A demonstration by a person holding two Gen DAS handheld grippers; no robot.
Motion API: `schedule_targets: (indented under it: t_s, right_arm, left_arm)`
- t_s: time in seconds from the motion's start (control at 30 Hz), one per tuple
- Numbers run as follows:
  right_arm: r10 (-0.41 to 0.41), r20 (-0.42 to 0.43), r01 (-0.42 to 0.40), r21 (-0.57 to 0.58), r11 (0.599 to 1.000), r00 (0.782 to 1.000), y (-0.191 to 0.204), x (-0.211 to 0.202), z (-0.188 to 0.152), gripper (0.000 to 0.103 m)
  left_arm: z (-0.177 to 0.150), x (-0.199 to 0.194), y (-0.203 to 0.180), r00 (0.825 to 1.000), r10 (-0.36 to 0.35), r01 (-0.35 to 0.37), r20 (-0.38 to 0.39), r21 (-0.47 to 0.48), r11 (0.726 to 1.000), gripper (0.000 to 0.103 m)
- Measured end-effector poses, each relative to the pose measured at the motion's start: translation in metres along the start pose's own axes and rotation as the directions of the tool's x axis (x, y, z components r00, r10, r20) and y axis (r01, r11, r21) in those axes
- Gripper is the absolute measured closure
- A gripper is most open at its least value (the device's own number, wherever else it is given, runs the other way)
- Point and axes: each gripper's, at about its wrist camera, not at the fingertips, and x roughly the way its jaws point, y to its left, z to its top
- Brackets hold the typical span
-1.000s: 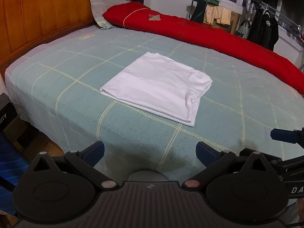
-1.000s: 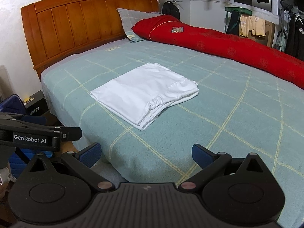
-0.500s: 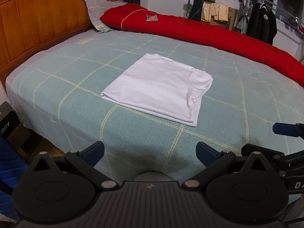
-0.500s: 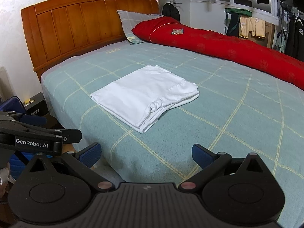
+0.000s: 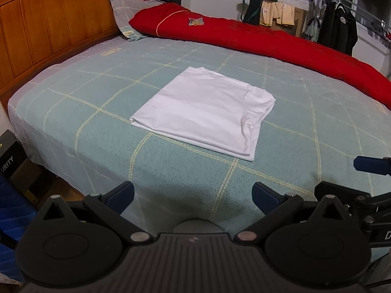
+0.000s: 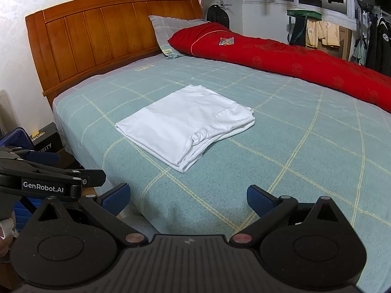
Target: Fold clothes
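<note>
Now your white garment (image 5: 202, 112) lies folded into a neat rectangle on the green checked blanket (image 5: 97, 131), near the bed's front edge and well apart from the red quilt (image 5: 268, 41) along the far side. Your left gripper (image 5: 193, 193) and right gripper (image 6: 188, 195) both hang spread wide with nothing between the fingers (no container shows in either view). Since a second ago, both cameras have pulled back slightly; the garment has not shifted.

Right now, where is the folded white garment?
The folded white cotton garment lies flat mid-bed on the green checked bedspread in both wrist views, ahead of both open tongs, with the long red quilt beyond it.
</note>
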Motion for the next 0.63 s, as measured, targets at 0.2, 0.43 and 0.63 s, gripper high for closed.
schedule_targets:
  t_s: [0.2, 0.43, 0.63]
  right_arm:
    - [0.001, -0.002, -0.001, 0.004, 1.000, 1.000, -0.0020, 0.0007, -0.0002, 0.000]
    - [0.003, -0.003, -0.003, 0.001, 1.000, 1.000, -0.0013, 0.0015, -0.0009, 0.000]
    - [0.004, -0.005, -0.004, 0.003, 1.000, 1.000, -0.0006, 0.0021, -0.0009, 0.000]
  left_arm:
    - [-0.0012, 0.0006, -0.0008, 1.000, 0.008, -0.008, 0.001, 0.006, 1.000, 0.001]
    - [-0.0033, 0.0008, -0.0006, 1.000, 0.000, 0.000, 0.004, 0.010, 1.000, 0.001]
    - [-0.0037, 0.0021, -0.0017, 1.000, 0.003, -0.003, -0.003, 0.010, 1.000, 0.001]
